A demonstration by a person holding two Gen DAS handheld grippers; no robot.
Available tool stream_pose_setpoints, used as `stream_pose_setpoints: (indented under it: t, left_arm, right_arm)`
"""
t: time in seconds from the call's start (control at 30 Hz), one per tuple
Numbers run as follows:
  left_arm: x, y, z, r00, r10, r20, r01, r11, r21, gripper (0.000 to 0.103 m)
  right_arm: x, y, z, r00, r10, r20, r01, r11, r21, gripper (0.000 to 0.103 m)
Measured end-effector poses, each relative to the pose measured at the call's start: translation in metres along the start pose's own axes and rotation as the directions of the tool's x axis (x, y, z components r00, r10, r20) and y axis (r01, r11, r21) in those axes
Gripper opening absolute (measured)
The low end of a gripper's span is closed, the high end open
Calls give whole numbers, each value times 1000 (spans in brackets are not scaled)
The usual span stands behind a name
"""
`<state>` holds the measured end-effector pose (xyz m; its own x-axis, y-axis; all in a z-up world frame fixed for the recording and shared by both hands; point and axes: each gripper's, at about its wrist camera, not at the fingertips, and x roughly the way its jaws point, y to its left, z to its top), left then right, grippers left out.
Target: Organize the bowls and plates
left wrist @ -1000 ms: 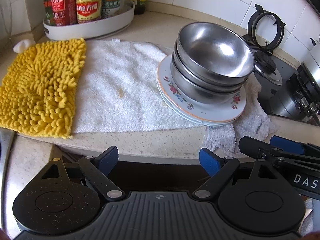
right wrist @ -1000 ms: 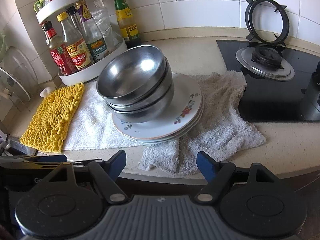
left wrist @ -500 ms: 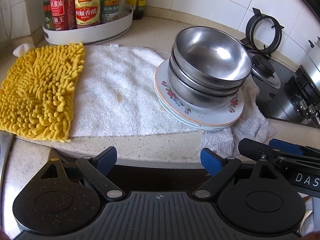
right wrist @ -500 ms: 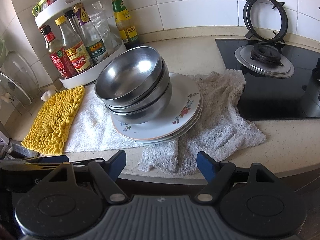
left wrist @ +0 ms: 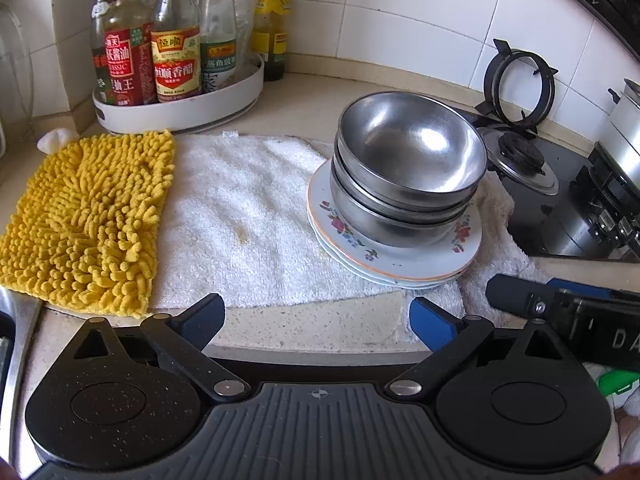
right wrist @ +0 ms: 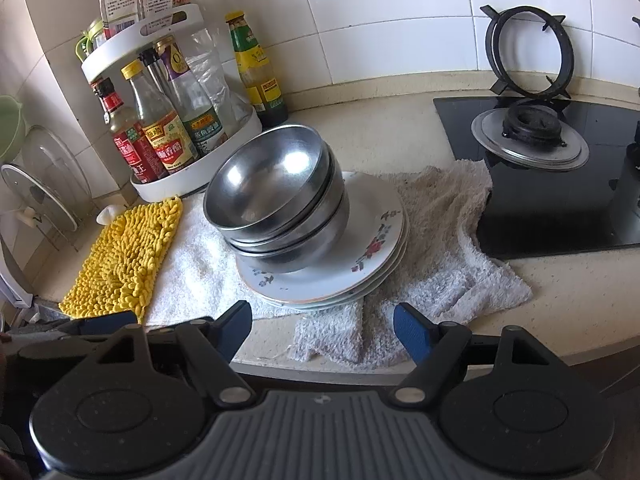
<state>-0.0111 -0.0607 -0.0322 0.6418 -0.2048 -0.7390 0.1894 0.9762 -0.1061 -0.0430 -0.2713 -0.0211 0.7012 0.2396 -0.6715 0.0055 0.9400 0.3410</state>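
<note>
A stack of steel bowls [left wrist: 404, 172] [right wrist: 276, 200] sits nested on a stack of white flowered plates [left wrist: 400, 268] [right wrist: 360, 252], which rests on a white towel [left wrist: 248, 216] [right wrist: 440, 248]. My left gripper [left wrist: 318, 322] is open and empty at the counter's front edge, short of the plates. My right gripper [right wrist: 322, 330] is open and empty, just in front of the plates. The right gripper's fingers also show at the right of the left wrist view [left wrist: 560, 304].
A yellow chenille mat [left wrist: 88, 216] [right wrist: 124, 256] lies left of the towel. A white turntable rack with sauce bottles [left wrist: 176, 80] [right wrist: 168, 140] stands behind. A black hob with burner [right wrist: 528, 140] [left wrist: 520, 160] lies to the right. Pot lids [right wrist: 40, 196] stand at far left.
Both grippers have pulled back a little and tilted up, so more of the wall and bottles shows. The bowls and plates have not moved. Both stay open.
</note>
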Motion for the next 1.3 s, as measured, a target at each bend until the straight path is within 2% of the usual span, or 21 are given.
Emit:
stream_pose_setpoints:
  t: [0.2,0.47,0.67,0.97,1.3]
  left_arm:
    - [7,4,-3,999,-1,-42,0,1000,-14,101]
    - [12,11,2,998,21,-55,-22,1000,-21,102]
    - [18,23,16,997,50,-53,-53,997,-63,102]
    - [38,29,44,993,110,-51,-116,984,-139,102]
    - [60,38,67,983,166,-78,-179,959,-218,103]
  right_arm:
    - [1,-7,1,1000,-9,-2,9,1000,9,100]
    - [9,-25,6,999,-36,-11,37,999,37,103]
    - [23,-48,33,995,-95,18,94,994,48,103]
    - [66,-78,73,995,-104,2,104,994,33,103]
    - [115,-85,110,998,-45,-53,44,999,-14,103]
